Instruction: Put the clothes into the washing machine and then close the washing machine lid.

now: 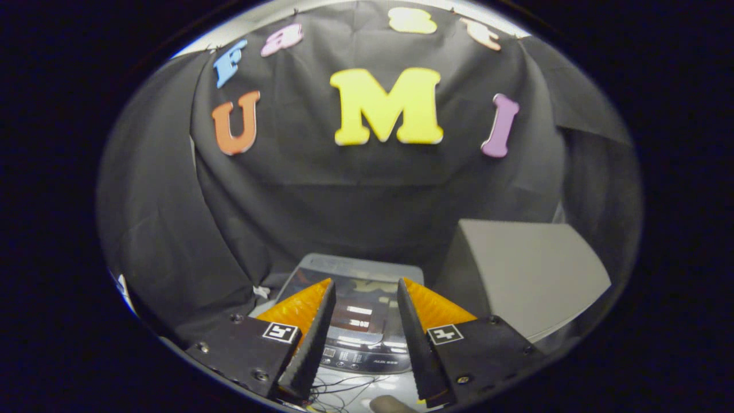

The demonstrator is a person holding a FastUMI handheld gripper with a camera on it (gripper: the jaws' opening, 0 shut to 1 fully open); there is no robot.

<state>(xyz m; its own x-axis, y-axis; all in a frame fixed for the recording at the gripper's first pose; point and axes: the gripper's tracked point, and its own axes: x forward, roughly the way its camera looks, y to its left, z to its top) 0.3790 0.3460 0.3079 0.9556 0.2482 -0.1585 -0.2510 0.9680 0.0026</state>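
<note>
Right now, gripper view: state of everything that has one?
gripper: open, fingers apart and empty, held above the machine.
washing machine: just ahead of and below the fingers.
washing machine lid: looks down and closed, glossy top reflecting the wall.
control panel: between the fingers, facing up; on or off cannot be told.
grey box: standing beside the machine, beyond one finger, closed faces.

The tool (364, 287) points forward, its 2 fingers (312, 332) spread apart with nothing gripped between them.
</note>
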